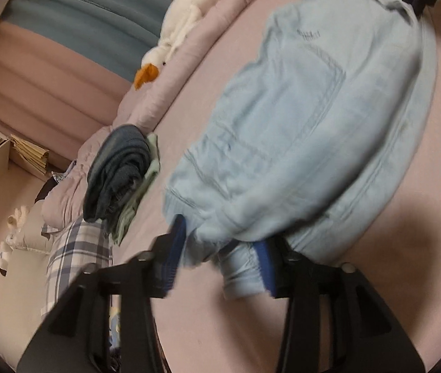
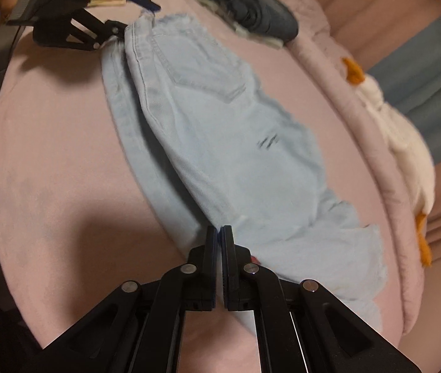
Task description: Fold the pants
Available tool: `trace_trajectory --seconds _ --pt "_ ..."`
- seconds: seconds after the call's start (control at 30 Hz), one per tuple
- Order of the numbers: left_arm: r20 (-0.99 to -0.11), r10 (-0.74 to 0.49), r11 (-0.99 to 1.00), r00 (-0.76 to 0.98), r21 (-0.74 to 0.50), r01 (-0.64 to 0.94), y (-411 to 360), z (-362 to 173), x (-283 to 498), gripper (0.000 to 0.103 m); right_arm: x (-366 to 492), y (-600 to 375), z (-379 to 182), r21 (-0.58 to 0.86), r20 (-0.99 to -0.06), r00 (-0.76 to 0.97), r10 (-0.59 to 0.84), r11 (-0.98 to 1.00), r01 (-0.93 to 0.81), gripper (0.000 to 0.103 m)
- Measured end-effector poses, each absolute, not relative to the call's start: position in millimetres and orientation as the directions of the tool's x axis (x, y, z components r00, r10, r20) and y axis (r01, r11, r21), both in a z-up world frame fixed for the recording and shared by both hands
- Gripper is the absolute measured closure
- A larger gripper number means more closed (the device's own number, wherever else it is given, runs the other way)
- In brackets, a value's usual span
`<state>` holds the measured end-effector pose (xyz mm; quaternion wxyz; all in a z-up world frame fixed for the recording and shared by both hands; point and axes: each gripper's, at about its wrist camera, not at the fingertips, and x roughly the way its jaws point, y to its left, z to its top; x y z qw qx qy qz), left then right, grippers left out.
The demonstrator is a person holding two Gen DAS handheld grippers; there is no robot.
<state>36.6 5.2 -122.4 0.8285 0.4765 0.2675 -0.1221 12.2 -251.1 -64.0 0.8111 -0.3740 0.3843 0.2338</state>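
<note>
Light blue pants (image 2: 220,130) lying lengthwise on the pink bed (image 2: 49,171), already doubled so one leg covers the other, probably to make the next fold shorter. Held at both ends: right claw (image 2: 219,233) pressed closed on the cloth at the near edge; left claw (image 1: 220,248) with jaws apart around a bunched end, fabric between the blue pads (image 1: 175,242), firm grip not certain. Likely stretched to keep the layers flat. Beyond, a folded dark garment (image 1: 118,168) on a rolled quilt (image 1: 189,46), a white plush goose (image 2: 406,143), pink and blue curtains (image 1: 65,31).
</note>
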Motion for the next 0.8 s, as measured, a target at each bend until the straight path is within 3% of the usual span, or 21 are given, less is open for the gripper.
trace_trajectory --seconds 0.17,0.27,0.4,0.6,0.7,0.8 --pt "-0.598 -0.001 0.628 0.801 0.623 0.466 20 -93 14 0.05 -1 -260 -59 -0.34 -0.818 0.563 0.118 0.69 -0.639 0.102" --pt "-0.597 -0.05 0.69 0.801 0.559 0.46 27 -76 1 0.046 -7 -281 -31 -0.183 -0.794 0.556 0.244 0.777 -0.602 0.092" --pt "-0.627 -0.141 0.825 0.766 0.353 0.441 16 -51 24 0.046 8 -293 -8 -0.017 -0.731 0.58 0.359 0.84 -0.542 0.09" --pt "-0.748 -0.169 0.93 0.642 0.094 0.355 -27 -78 70 0.046 34 -253 -32 -0.025 -0.756 0.586 0.292 0.881 -0.473 0.09" --pt "-0.818 -0.151 0.933 0.555 0.068 0.354 -37 -107 62 0.046 30 -241 -70 -0.096 -0.837 0.521 0.167 0.893 -0.44 0.089" --pt "-0.788 -0.169 0.918 0.592 0.093 0.386 -36 -113 39 0.045 11 -246 -70 -0.115 -0.792 0.579 0.193 0.884 -0.452 0.088"
